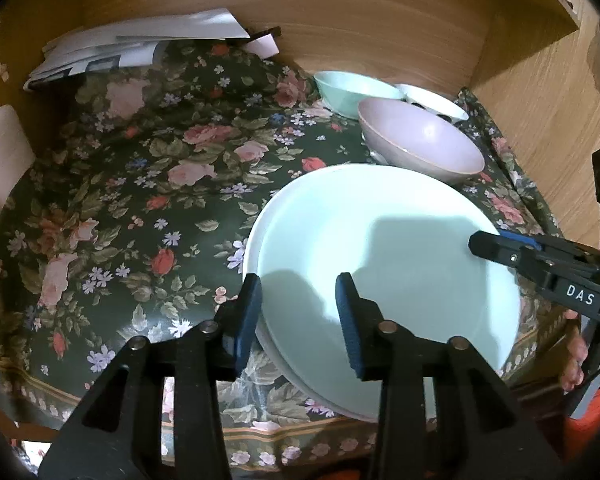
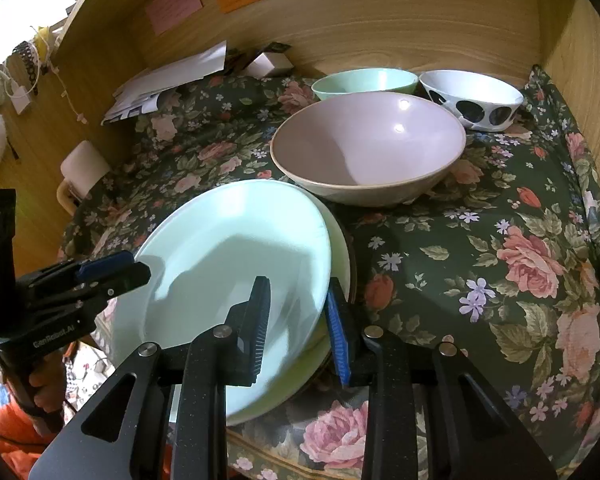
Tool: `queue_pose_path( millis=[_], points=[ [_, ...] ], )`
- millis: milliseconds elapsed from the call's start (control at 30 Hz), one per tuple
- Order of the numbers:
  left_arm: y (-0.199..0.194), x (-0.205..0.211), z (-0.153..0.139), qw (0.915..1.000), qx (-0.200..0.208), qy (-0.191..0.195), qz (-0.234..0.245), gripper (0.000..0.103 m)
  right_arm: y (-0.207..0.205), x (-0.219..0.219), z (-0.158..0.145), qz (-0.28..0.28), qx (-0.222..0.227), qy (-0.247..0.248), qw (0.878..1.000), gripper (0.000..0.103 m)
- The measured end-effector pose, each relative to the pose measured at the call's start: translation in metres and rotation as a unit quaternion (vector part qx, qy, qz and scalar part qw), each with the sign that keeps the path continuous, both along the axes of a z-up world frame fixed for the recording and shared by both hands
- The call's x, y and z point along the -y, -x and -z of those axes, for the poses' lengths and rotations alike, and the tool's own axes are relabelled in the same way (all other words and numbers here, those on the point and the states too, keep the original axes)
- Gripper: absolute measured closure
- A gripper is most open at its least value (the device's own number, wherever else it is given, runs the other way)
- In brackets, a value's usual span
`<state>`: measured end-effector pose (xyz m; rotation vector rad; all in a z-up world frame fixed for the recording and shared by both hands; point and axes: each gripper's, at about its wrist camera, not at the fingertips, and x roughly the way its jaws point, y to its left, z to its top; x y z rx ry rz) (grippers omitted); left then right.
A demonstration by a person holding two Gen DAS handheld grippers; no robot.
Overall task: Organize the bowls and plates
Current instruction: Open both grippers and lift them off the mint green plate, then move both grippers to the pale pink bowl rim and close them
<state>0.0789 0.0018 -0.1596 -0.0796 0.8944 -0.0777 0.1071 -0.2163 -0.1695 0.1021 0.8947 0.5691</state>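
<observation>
Right tool (image 2: pixel 298 326): pinching the right rim of the mint plate (image 2: pixel 228 264), steadying it on the plate stack.
Left tool (image 1: pixel 298 312): spread astride the plate's left rim, likely letting go.
Lettering: "DAS", "GenRobot.AI" on the tools.
Farther: pink bowl (image 2: pixel 368 148), mint bowl (image 2: pixel 364 80), spotted bowl (image 2: pixel 472 98) grouped on the floral table (image 2: pixel 500 240).

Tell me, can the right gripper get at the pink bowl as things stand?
Probably not yet: the right gripper is shut on the mint plate's rim. Beyond it, the pink bowl stands unobstructed.
</observation>
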Motion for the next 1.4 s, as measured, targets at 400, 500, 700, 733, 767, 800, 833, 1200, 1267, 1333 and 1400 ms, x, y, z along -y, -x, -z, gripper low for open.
queue_pose_path(
  millis=[400, 500, 700, 733, 767, 800, 833, 1200, 1267, 1333, 1400],
  points=[
    [-0.002, -0.005, -0.011, 0.9998, 0.019, -0.002, -0.009, 0.059, 0.008, 0.004, -0.013, 0.023, 0.039, 0.028, 0.999, 0.073],
    [-0.003, -0.007, -0.022, 0.9991, 0.040, -0.004, -0.013, 0.048, 0.007, 0.012, -0.020, 0.033, 0.047, 0.022, 0.998, 0.072],
    [-0.014, -0.007, -0.050, 0.9954, 0.094, -0.013, -0.017, 0.029, 0.004, 0.022, -0.039, 0.066, 0.089, 0.025, 0.994, 0.056],
    [-0.018, -0.005, -0.055, 0.9948, 0.100, -0.012, -0.016, 0.024, 0.002, 0.023, -0.042, 0.070, 0.096, 0.026, 0.993, 0.052],
    [-0.021, -0.004, -0.058, 0.9945, 0.103, -0.010, -0.016, 0.019, 0.001, 0.025, -0.045, 0.076, 0.103, 0.027, 0.991, 0.046],
    [-0.025, -0.003, -0.061, 0.9941, 0.107, -0.008, -0.016, 0.017, -0.001, 0.028, -0.050, 0.085, 0.112, 0.026, 0.990, 0.044],
    [-0.030, -0.002, -0.064, 0.9938, 0.110, -0.004, -0.016, 0.015, -0.003, 0.030, -0.053, 0.092, 0.118, 0.025, 0.988, 0.041],
    [-0.098, 0.019, -0.060, 0.9967, 0.081, 0.002, -0.009, 0.012, -0.041, 0.040, -0.058, 0.120, 0.130, 0.019, 0.984, 0.031],
    [-0.112, 0.023, -0.054, 0.9976, 0.069, 0.000, -0.008, 0.012, -0.053, 0.041, -0.051, 0.120, 0.120, 0.020, 0.985, 0.031],
    [-0.125, 0.026, -0.047, 0.9984, 0.055, -0.004, -0.007, 0.012, -0.061, 0.043, -0.044, 0.123, 0.111, 0.020, 0.986, 0.031],
    [-0.137, 0.030, -0.039, 0.9992, 0.040, -0.008, -0.004, 0.012, -0.070, 0.045, -0.038, 0.123, 0.101, 0.019, 0.987, 0.031]
  ],
)
